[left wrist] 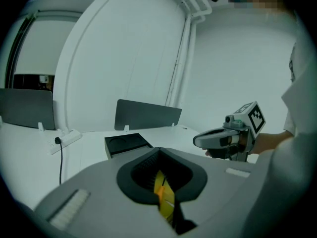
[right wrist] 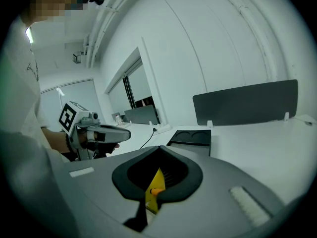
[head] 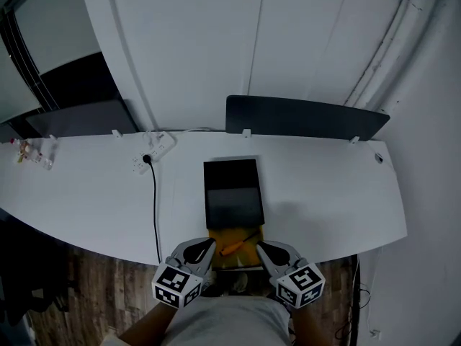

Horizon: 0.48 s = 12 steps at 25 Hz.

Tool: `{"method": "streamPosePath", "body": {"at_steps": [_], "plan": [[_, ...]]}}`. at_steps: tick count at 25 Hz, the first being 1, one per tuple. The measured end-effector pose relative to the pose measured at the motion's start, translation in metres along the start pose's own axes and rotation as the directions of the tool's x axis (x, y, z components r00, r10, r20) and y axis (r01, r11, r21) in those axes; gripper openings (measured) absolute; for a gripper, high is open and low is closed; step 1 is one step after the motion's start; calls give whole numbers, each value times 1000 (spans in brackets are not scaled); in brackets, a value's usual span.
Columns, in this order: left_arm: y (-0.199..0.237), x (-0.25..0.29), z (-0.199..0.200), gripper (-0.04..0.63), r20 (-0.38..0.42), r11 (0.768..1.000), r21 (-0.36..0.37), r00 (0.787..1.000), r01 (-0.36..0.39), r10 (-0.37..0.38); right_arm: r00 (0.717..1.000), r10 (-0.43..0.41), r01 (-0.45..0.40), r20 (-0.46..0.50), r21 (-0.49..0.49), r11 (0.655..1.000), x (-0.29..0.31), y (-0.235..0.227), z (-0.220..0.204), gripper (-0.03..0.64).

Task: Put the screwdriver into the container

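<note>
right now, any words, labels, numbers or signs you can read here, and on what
No readable text in any view.
Left gripper cube: black-and-white squares only, no letters.
Right gripper cube: the same.
Power strip: any print is too small to read.
Container: no label seen.

I count one orange screwdriver (head: 238,245), one black container (head: 231,192), one yellow mat (head: 223,235), one white power strip (head: 153,152), one black cable (head: 154,207), two dark desk screens (right screen (head: 306,117), left screen (head: 79,117)) and two grippers: the left gripper (head: 209,245) and the right gripper (head: 261,246).
</note>
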<state>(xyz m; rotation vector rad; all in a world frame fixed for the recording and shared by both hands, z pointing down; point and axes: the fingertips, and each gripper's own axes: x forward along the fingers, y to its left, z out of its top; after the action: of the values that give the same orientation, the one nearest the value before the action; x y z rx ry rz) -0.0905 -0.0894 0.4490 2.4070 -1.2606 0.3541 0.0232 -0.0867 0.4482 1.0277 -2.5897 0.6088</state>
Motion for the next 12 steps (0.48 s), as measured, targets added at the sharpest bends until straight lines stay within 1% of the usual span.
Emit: {"method": "streamPosePath", "body": {"at_steps": [12], "plan": [[-1,2,-1,2,-9,1000,11,1000,-6,6,1000,12,-12,-8,-4,1000,0,-1,-2,14]]}}
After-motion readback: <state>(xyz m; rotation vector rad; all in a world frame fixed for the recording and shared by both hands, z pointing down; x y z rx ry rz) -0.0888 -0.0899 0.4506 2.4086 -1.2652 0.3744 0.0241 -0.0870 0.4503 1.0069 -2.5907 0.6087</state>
